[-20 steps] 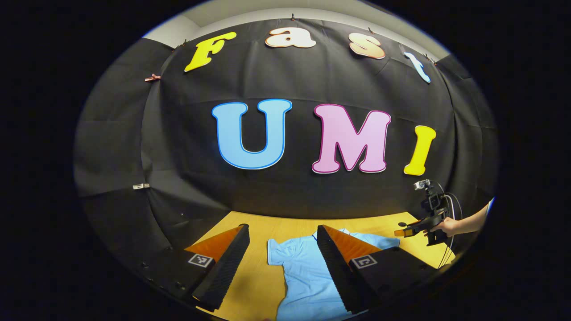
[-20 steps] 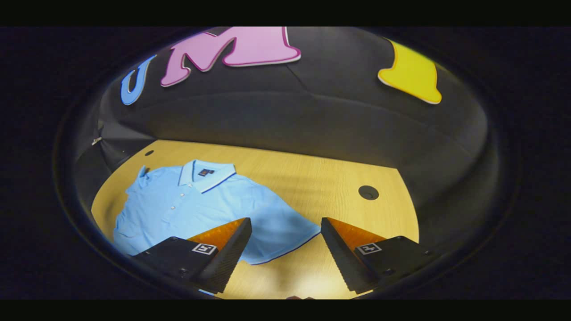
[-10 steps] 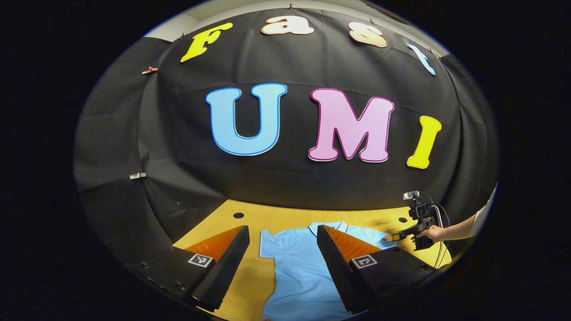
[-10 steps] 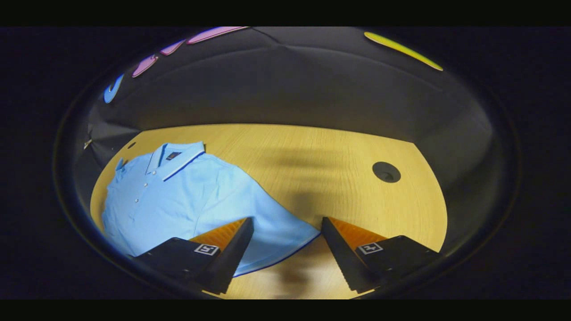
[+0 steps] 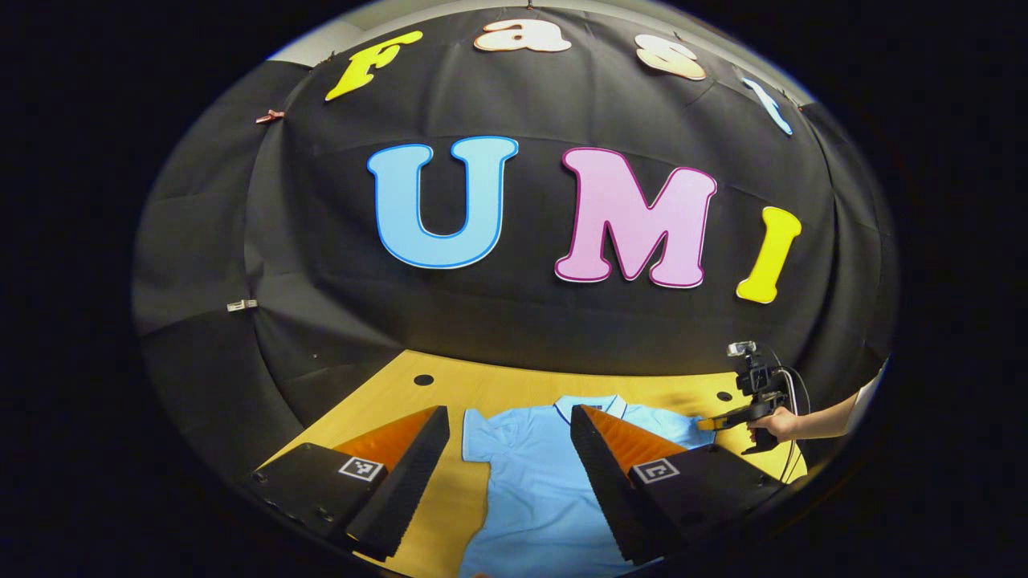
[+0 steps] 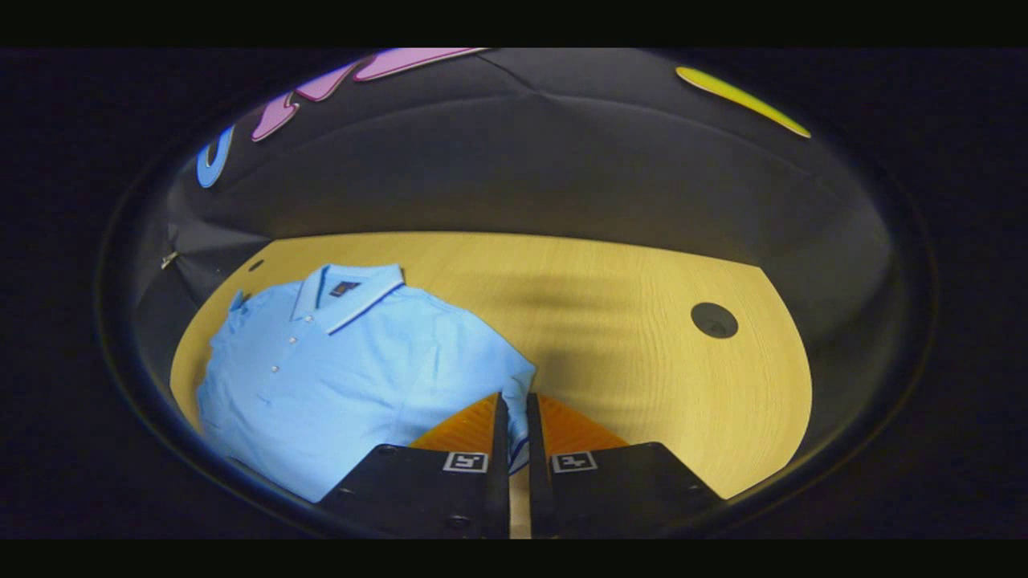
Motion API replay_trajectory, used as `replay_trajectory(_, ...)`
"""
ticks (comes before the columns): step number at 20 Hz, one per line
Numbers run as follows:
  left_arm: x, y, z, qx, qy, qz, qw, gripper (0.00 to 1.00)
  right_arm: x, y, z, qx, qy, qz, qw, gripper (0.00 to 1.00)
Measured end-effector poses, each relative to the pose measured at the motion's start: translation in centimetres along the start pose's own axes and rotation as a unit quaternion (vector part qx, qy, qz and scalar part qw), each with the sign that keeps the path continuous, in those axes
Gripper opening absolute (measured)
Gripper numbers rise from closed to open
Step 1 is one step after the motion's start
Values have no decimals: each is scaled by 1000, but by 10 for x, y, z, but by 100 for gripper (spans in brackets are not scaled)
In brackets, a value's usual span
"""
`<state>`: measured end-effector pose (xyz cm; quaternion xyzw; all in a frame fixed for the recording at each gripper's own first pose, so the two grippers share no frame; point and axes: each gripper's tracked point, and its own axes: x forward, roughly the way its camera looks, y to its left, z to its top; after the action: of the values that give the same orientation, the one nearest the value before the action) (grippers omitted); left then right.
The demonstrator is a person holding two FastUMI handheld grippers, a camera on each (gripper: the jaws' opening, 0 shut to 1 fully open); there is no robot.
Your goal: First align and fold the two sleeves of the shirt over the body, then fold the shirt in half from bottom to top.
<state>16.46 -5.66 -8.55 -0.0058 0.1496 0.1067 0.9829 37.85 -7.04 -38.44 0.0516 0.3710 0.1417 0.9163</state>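
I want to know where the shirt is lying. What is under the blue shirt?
The shirt lies flat on a wooden table. The table beneath it is hidden.

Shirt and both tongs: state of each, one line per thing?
Shirt: flat on the table, face up, collar away from the cameras, unfolded.
Right sleeve: hem pinched between the right tongs.
Right tongs: shut on the sleeve.
Left tongs: open, above the shirt, holding nothing.

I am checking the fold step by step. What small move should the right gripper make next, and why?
Probably lift the sleeve edge slightly and carry it over the shirt body. The right gripper has its jaws closed on that edge, while the left gripper hangs open above the shirt.
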Motion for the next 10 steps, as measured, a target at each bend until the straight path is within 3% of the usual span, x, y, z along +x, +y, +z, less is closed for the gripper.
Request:
replay_trajectory(1,0,5,-2,-2,2,3,1000,97,-4,16,11,12,-10,17,1000,8)
replay_trajectory(4,1,17,-7,-11,9,11,1000,97,-15,61,33,19,-31,55,998,8)
replay_trajectory(5,1,20,-8,-12,11,13,1000,97,-14,74,34,14,-28,63,998,13)
replay_trajectory(10,-1,32,-18,-3,19,13,1000,97,12,118,6,-23,14,73,997,13)
